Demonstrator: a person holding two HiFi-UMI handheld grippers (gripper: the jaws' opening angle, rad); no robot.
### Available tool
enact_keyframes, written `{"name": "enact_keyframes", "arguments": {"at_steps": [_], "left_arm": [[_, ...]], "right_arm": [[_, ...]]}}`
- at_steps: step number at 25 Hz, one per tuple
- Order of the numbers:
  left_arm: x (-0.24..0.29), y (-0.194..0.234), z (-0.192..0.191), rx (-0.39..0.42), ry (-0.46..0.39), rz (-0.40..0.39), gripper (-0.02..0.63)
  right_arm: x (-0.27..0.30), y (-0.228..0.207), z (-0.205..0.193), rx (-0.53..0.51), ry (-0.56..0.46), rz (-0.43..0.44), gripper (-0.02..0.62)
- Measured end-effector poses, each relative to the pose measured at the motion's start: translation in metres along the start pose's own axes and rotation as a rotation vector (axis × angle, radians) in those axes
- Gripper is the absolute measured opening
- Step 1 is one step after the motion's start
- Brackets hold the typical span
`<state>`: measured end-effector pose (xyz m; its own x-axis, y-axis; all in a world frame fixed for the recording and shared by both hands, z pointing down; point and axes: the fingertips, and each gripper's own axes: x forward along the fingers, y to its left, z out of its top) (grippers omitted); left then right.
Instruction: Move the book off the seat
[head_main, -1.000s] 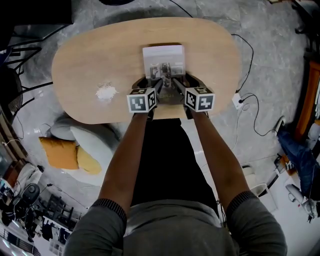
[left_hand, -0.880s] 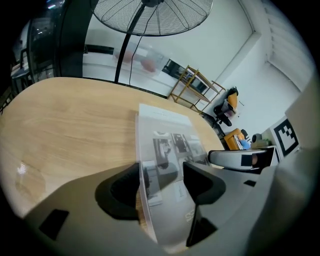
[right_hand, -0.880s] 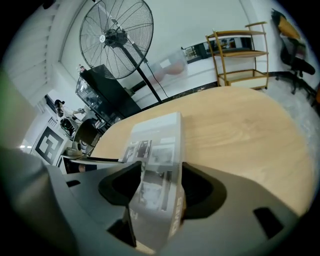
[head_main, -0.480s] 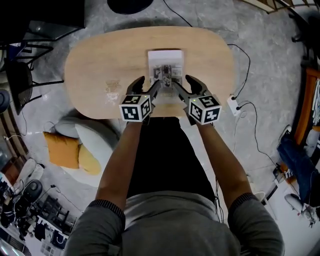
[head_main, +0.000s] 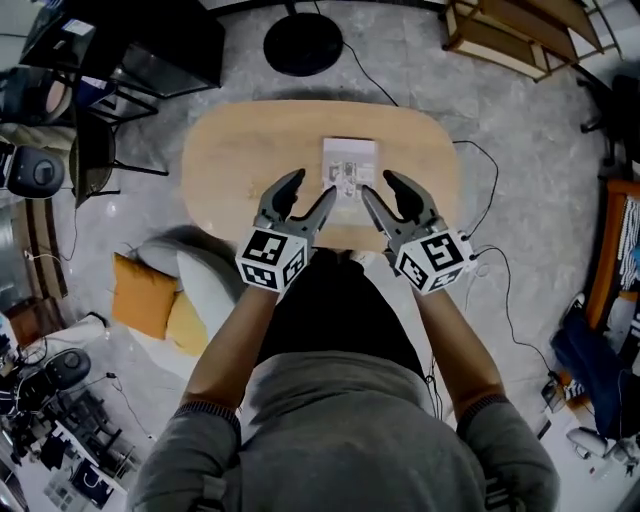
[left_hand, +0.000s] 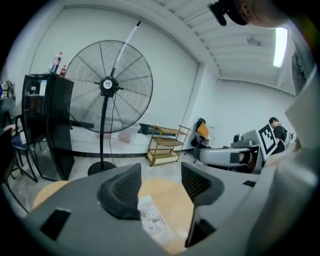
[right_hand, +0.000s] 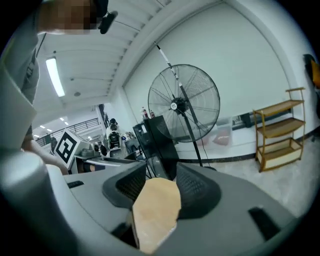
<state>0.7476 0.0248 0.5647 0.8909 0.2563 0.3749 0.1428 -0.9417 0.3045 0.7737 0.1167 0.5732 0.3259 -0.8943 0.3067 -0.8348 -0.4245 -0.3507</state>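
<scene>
Oval table (head_main: 230, 170) w/ book (head_main: 350, 155) – L gripper (head_main: 312, 187), R gripper (head_main: 382, 186) above, jaws apart, empty, just closing.

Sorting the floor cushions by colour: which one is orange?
The squarish orange cushion at the pile's left edge in the head view; the yellow cushion lies beside it, the pale cushion nearer the table.

Marble floor (head_main: 540, 130); pedestal fan (left_hand: 107, 85) ahead of left gripper (left_hand: 161, 172), wooden shelf (left_hand: 167, 145) to its right, white walls (left_hand: 165, 75), strip light (left_hand: 280, 47) overhead
</scene>
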Motion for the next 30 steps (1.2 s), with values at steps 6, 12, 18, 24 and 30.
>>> {"name": "enact_keyframes", "arguments": {"at_steps": [6, 12, 18, 24, 30], "left_arm": [[-0.052, -0.050, 0.074, 0.051, -0.128, -0.049, 0.219], [-0.096, -0.089, 0.132, 0.134, -0.237, -0.054, 0.114], [-0.127, -0.113, 0.174, 0.178, -0.299, -0.069, 0.032], [-0.145, -0.124, 0.190, 0.217, -0.333, -0.080, 0.015], [-0.153, -0.128, 0.194, 0.217, -0.357, -0.085, 0.015]], "right_arm": [[-0.038, 0.063, 0.074, -0.164, -0.048, 0.101, 0.172], [-0.077, 0.110, 0.125, -0.229, -0.105, 0.162, 0.120], [-0.108, 0.136, 0.162, -0.248, -0.176, 0.194, 0.057], [-0.117, 0.142, 0.175, -0.276, -0.196, 0.179, 0.009], [-0.129, 0.145, 0.184, -0.309, -0.208, 0.170, 0.009]]}}
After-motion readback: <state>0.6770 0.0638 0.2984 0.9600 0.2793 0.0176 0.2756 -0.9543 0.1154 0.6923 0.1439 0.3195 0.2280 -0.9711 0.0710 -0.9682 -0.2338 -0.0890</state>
